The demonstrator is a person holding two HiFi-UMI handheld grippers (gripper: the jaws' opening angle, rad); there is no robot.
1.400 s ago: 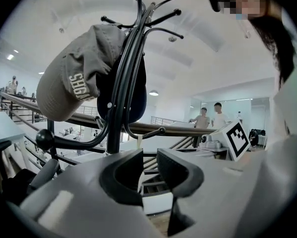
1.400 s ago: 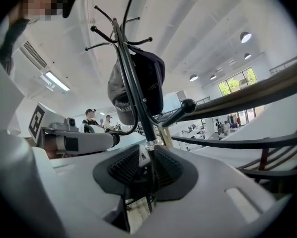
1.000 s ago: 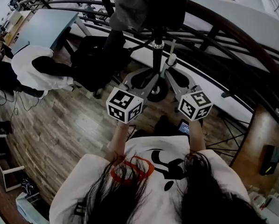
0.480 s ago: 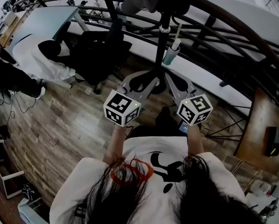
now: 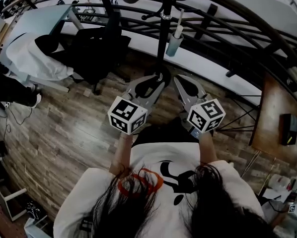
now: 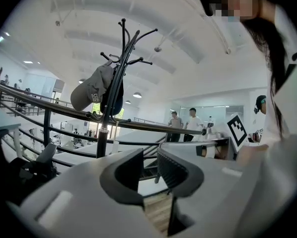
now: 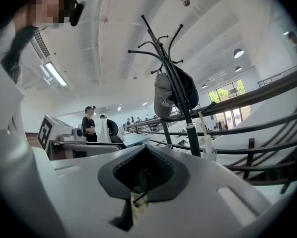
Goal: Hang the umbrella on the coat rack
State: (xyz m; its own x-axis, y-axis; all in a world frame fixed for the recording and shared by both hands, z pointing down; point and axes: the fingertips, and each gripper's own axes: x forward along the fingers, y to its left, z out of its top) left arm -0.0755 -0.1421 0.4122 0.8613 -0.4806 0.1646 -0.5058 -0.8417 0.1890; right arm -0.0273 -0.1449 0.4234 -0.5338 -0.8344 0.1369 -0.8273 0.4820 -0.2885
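Observation:
The black coat rack (image 5: 161,33) stands on the wooden floor by the railing, and its pole (image 6: 101,133) and hooks (image 7: 161,46) show in both gripper views. A grey cap (image 6: 89,90) and a dark bag (image 7: 188,90) hang on it. A teal folded umbrella (image 5: 174,42) with a white handle (image 7: 204,128) is upright right beside the pole; what holds it is unclear. My left gripper (image 5: 156,79) is a little open and empty. My right gripper (image 5: 181,81) is shut on nothing. Both are short of the rack's base.
A curved black railing (image 5: 228,38) runs behind the rack. A black office chair (image 5: 96,53) and a seated person in white (image 5: 34,58) are at the left. A wooden table (image 5: 275,118) with a black device stands at the right. Several people stand far off (image 6: 185,125).
The rack and umbrella have slid higher and farther away in the head view. Both grippers stay in front of the body, empty, with jaws unchanged.

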